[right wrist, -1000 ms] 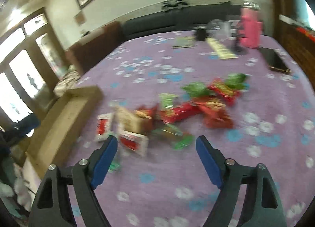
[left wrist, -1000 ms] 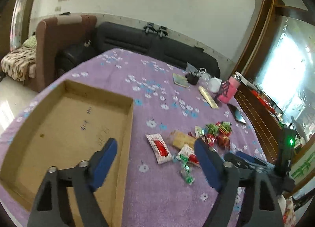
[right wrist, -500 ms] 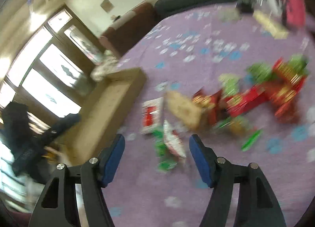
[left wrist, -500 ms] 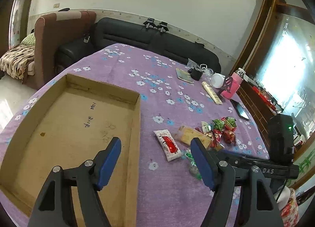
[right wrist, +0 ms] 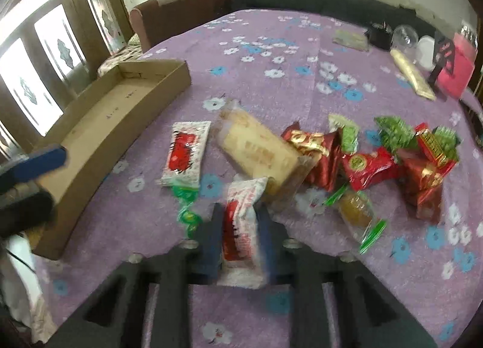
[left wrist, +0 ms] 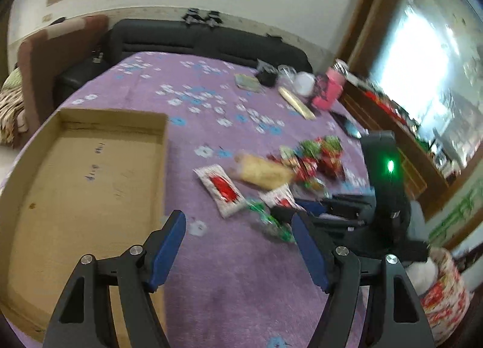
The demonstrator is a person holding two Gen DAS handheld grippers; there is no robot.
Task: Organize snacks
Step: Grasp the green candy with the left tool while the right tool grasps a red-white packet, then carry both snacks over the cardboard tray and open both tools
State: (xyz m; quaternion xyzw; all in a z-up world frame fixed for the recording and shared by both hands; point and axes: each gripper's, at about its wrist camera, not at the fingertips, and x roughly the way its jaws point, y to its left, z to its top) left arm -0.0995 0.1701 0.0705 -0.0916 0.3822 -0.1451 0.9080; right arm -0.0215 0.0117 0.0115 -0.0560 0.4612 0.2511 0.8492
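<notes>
beside the box [right wrist: 126, 124], right gripper [right wrist: 240, 221] has just been closing, pinching a white packet [right wrist: 241, 236] (edge grip, may slip); left gripper [left wrist: 238, 236] gapes empty.

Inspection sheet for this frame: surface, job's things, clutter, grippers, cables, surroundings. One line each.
Surface: purple floral tablecloth covers the table.
Job's things: empty cardboard tray on the left; loose snack pile to its right; a white-and-red packet lies flat beside the pile.
Clutter: pink bottle, clear jar and a flat booklet at the far edge.
Grippers: right gripper has just been closing and pinches a second white-and-red packet; left gripper is open, holding nothing, near the tray's edge.
Cables: nothing seen.
Surroundings: dark sofa, brown armchair, glazed doors.
</notes>
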